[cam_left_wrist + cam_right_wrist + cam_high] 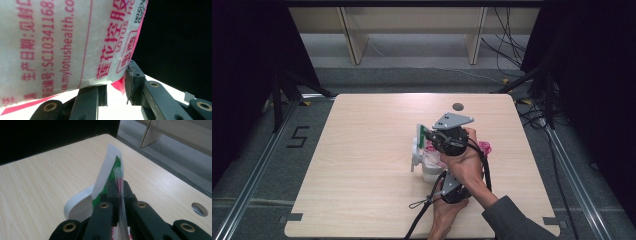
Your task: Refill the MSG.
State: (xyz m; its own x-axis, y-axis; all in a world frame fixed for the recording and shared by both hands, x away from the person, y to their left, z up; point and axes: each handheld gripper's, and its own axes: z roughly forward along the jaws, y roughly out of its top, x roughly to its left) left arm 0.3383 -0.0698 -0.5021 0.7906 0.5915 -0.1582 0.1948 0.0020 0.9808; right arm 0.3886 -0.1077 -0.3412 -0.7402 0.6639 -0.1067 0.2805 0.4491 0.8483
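A person's two hands work close together right of centre on a pale wood-grain bench [362, 150], each holding a black hand-held gripper. The right hand-held gripper [119, 186], topped by a grey three-cornered plate [453, 120], sits on the far side; its jaws are pressed together on the thin upper edge of a white plastic pouch with green and red print [108, 167], which stands up from between them. The left hand-held gripper [116, 85] is nearer the person, a black cable [422, 212] trailing from it toward the bench's near edge. Its jaws stand slightly apart beneath the lower corner of a white packet with pink printed lettering [62, 42], whose pink corner hangs in the gap; whether they grip it cannot be told. A round grey hole [458, 106] marks the bench's far side.
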